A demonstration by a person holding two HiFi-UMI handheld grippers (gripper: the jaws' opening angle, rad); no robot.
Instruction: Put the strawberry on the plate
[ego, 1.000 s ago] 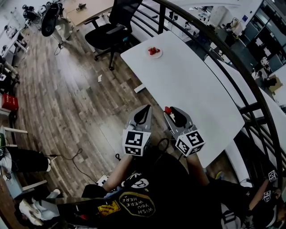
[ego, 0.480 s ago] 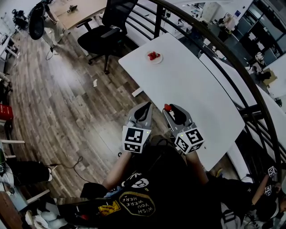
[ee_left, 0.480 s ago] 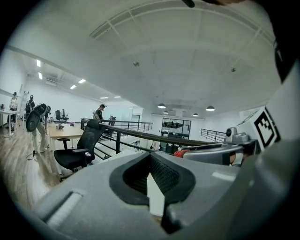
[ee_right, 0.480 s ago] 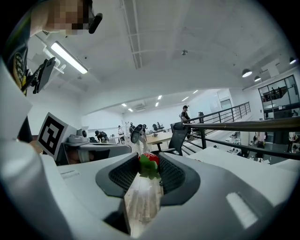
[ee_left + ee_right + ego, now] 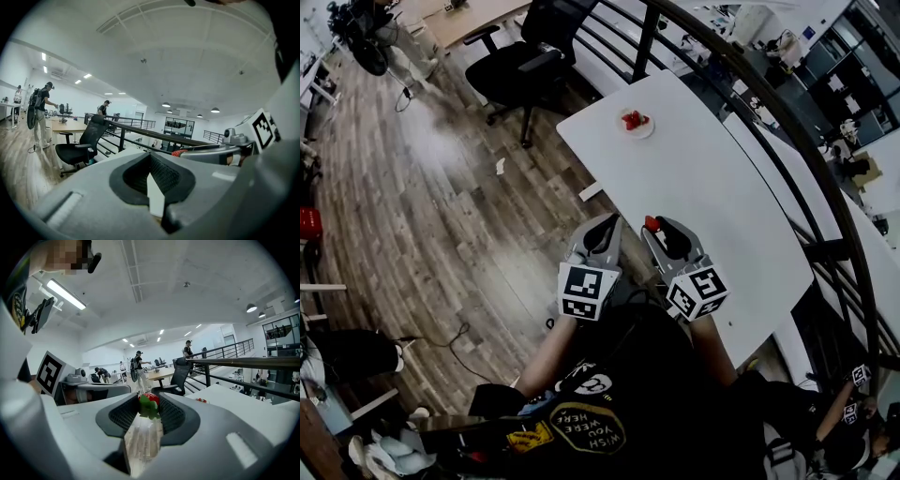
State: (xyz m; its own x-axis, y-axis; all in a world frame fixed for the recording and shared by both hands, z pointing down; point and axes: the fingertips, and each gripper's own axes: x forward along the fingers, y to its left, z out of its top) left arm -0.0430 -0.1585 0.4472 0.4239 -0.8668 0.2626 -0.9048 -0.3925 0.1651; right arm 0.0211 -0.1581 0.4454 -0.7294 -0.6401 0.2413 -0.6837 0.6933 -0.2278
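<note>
At the far left of the head view runs the wooden floor (image 5: 441,187), and in the upper left stands one black office chair (image 5: 525,56), just off the near corner of the desk. Low in the middle of the frame two hand-held grippers point up the picture side by side, each with one marker cube at its rear. The left hand-held gripper (image 5: 607,223) hangs over the floor beside the desk's edge; in its own view the ribbed pads (image 5: 161,176) meet at the tips with nothing between them - pressed together and empty. Just to its right, the right hand-held gripper (image 5: 658,231) sits over the lower left edge of the desk, pinching one strawberry (image 5: 652,223) at its tips; the right gripper view shows the red fruit with its green leaves gripped between the two dark pads. Further up and slightly right of centre lies one small white plate (image 5: 645,133) near the far end of the desk, well apart from both hand-held grippers - it already carries a small red heap of strawberries, too small to count. The one white desk (image 5: 712,187) stretches from there toward the lower right, otherwise bare. Along its right side curves a dark railing (image 5: 243,363), with more desks beyond it at the right edge.
</note>
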